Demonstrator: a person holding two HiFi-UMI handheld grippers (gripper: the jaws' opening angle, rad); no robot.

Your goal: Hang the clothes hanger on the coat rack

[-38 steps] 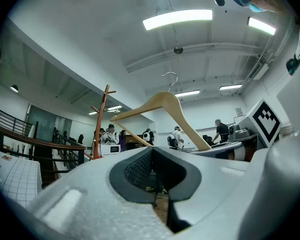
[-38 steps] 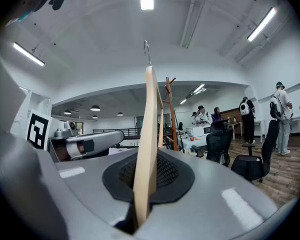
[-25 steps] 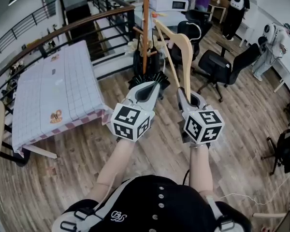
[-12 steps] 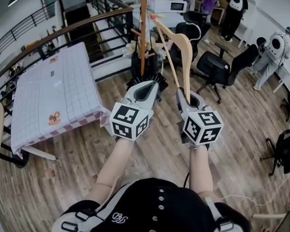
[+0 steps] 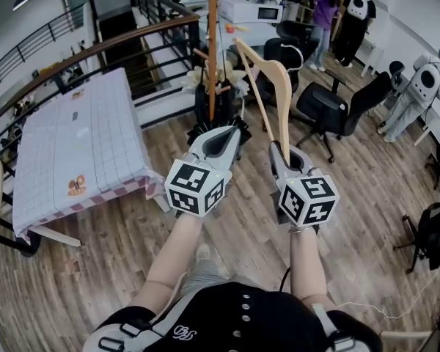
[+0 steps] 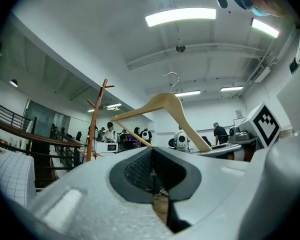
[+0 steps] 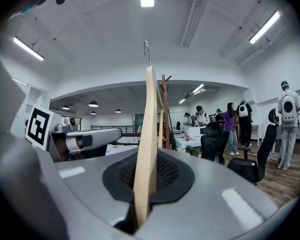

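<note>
A pale wooden clothes hanger (image 5: 277,86) with a metal hook stands upright in my right gripper (image 5: 281,151), which is shut on the lower end of one arm. In the right gripper view the hanger (image 7: 149,124) rises edge-on from between the jaws. The brown wooden coat rack (image 5: 212,50) stands ahead, just left of the hanger, with short pegs on its pole; it shows behind the hanger as the coat rack (image 7: 165,109). My left gripper (image 5: 221,139) is level beside the right one, shut and holding nothing. From the left gripper (image 6: 152,151) the hanger (image 6: 165,104) and coat rack (image 6: 95,119) show apart.
A table with a checked cloth (image 5: 81,130) stands to the left by a curved railing (image 5: 95,50). Black office chairs (image 5: 330,101) stand right of the rack. People (image 5: 326,13) and white robot figures (image 5: 418,86) are at the back right. The floor is wood planks.
Both grippers and the hanger have moved forward toward the coat rack. The rack's pole has shifted slightly left in the head view. Both grips look the same.
</note>
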